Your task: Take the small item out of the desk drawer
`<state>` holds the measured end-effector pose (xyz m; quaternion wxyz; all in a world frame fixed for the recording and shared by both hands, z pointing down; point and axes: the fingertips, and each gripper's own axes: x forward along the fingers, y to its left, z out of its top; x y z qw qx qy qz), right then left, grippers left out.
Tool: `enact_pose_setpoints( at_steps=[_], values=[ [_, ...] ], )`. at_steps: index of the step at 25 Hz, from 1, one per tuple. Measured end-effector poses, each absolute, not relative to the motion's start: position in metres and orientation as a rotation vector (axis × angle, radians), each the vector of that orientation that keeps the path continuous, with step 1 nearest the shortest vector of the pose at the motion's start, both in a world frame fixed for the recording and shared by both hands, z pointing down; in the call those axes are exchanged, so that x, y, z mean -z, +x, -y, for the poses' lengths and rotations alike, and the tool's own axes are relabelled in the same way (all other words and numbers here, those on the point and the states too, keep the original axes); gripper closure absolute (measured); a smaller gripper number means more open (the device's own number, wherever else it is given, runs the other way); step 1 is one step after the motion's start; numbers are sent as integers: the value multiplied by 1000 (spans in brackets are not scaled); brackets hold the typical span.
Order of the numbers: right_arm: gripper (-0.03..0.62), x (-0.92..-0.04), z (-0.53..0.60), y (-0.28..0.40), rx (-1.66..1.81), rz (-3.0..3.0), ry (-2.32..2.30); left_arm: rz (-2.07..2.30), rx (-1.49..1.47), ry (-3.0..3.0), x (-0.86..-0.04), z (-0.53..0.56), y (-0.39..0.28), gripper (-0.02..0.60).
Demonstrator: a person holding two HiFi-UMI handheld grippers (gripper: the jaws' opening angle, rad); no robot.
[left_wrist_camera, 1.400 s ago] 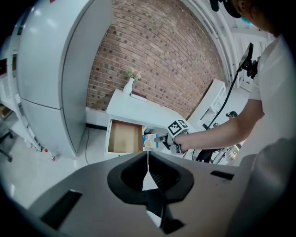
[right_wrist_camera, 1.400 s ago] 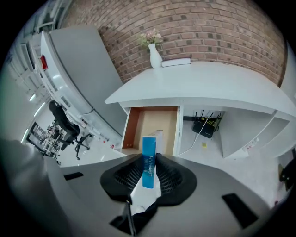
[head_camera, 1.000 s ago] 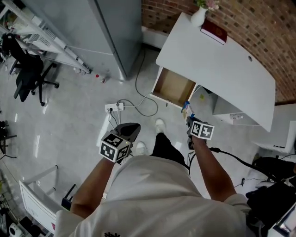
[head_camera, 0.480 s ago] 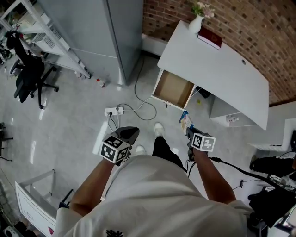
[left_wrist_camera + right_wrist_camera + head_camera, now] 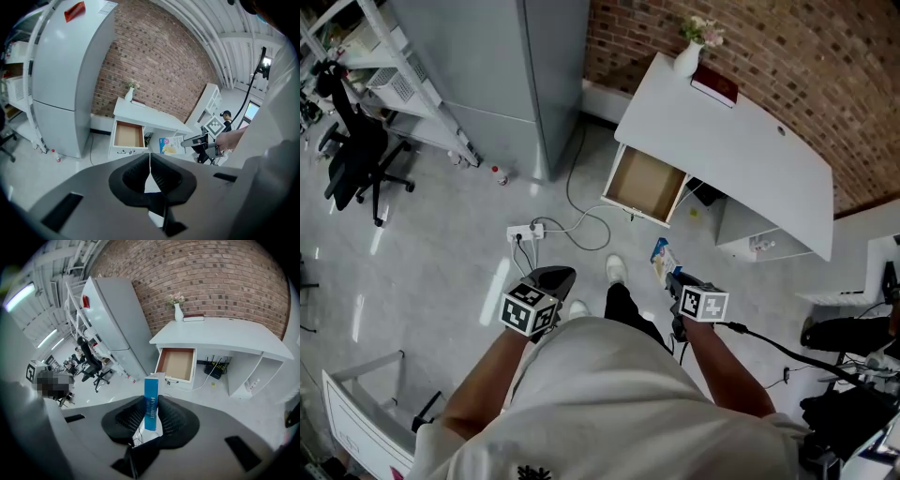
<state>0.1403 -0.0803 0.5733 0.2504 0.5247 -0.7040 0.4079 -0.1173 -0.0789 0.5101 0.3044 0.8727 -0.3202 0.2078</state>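
– Since the desk drawer (image 5: 643, 185) now sits farther off, is the small blue box (image 5: 151, 401) out?
– Yes: the right gripper (image 5: 151, 417) clamps it, well clear; the left gripper (image 5: 149, 174) is closed, empty.

A white vase (image 5: 687, 58) of flowers stands just beside a dark red book (image 5: 714, 86), against a brick wall (image 5: 825, 56). A white power strip (image 5: 525, 232) lies near a tall grey refrigerator (image 5: 487, 56).

Noted smooth matt white on bench (image 5: 741, 141), bare brown wood-look board inside drawer (image 5: 645, 183), glossy printed card on box (image 5: 151, 401), ribbed matt black on fingers (image 5: 169, 418), rough red brick on wall (image 5: 825, 56), glossy grey floor (image 5: 441, 244).
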Motion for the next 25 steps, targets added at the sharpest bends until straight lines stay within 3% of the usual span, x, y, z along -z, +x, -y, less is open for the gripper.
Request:
enact_pose_setpoints(
  at_steps=[25],
  values=[
    [487,-556,22,121,-1110,1939,1463,869,-538,2315,-519,33,-144,555]
  ],
)
